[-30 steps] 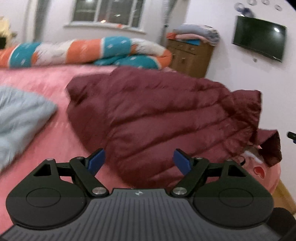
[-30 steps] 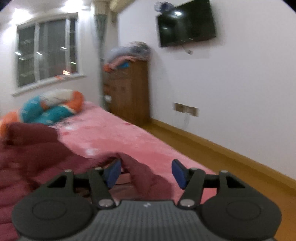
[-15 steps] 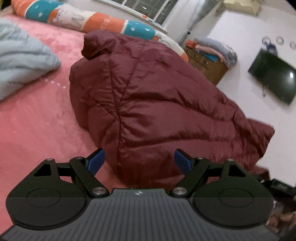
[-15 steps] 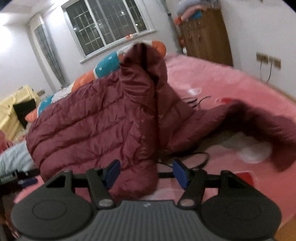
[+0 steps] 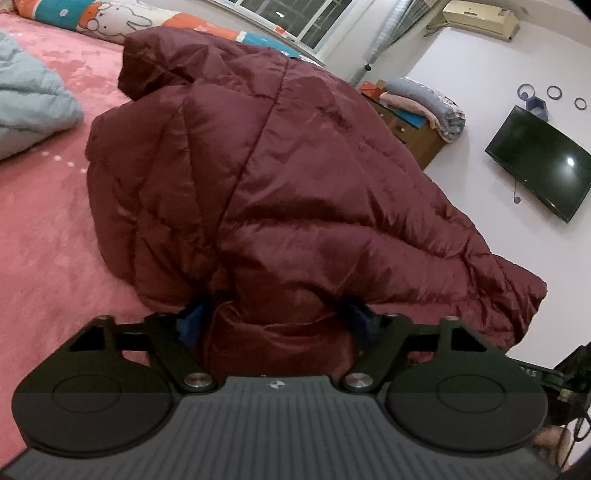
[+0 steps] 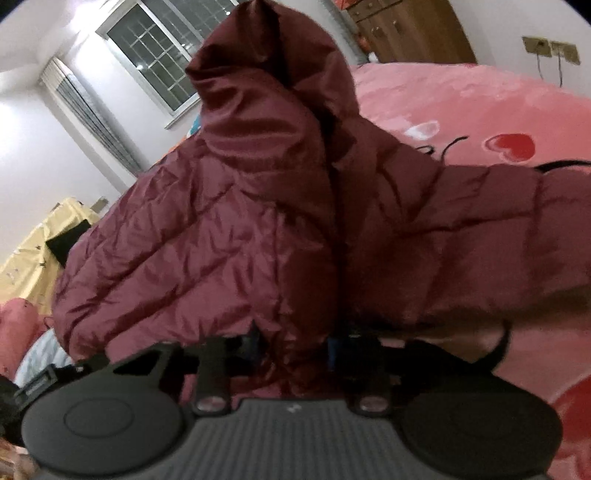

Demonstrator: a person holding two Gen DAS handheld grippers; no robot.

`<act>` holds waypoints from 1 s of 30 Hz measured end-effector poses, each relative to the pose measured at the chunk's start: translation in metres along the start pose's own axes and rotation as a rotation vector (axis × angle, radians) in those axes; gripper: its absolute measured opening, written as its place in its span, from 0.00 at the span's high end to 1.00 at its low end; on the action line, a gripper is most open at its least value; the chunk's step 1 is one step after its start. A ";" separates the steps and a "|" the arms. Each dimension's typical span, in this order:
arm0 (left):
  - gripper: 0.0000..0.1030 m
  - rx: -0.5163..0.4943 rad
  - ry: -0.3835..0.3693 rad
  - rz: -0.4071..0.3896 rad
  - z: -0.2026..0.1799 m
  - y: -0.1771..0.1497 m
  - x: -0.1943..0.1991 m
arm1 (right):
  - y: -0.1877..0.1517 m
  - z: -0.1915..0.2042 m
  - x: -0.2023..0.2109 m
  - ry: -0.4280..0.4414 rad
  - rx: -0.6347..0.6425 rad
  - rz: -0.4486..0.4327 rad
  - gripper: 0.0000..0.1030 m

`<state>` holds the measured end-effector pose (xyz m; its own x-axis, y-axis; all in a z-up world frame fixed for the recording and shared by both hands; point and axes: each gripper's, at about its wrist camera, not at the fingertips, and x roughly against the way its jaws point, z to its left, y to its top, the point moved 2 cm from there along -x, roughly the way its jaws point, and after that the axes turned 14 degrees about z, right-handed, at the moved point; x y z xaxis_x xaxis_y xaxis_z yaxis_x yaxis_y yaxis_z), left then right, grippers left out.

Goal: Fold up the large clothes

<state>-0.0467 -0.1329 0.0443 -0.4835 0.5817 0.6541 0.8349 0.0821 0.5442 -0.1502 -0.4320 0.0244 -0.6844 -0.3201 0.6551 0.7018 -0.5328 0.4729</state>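
A maroon puffer jacket [image 5: 295, 184] lies heaped on the pink bed [image 5: 44, 229], with its hood end towards the window. My left gripper [image 5: 276, 319] is at the jacket's near edge. Its jaws are closing, and a thick bunch of fabric fills the gap and presses against both blue pads. In the right wrist view the jacket [image 6: 221, 240] rises in a peak with a sleeve trailing right. My right gripper [image 6: 295, 347] is closing too, with a narrow fold of the jacket pinched between its pads, which the fabric mostly hides.
A grey-blue blanket [image 5: 29, 107] lies at the left of the bed and a rolled orange and teal quilt [image 5: 110, 14] along the far side. A wooden dresser [image 5: 413, 136] with folded bedding and a wall television [image 5: 539, 166] are beyond. The bed cover [image 6: 443, 96] stretches right.
Both grippers came down onto the jacket and their jaws narrowed from wide open to gripping fabric. The right view swung from the wall round to the jacket.
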 end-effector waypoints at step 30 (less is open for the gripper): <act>0.89 -0.316 -0.159 -0.469 -0.111 0.004 0.299 | -0.025 0.216 0.274 0.153 0.419 -0.676 0.99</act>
<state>-0.2173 -0.0482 0.2999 -0.7165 0.6577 0.2325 0.4108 0.1285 0.9026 -0.3130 -0.3370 0.3195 -0.9854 -0.1533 0.0747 0.1212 -0.3216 0.9391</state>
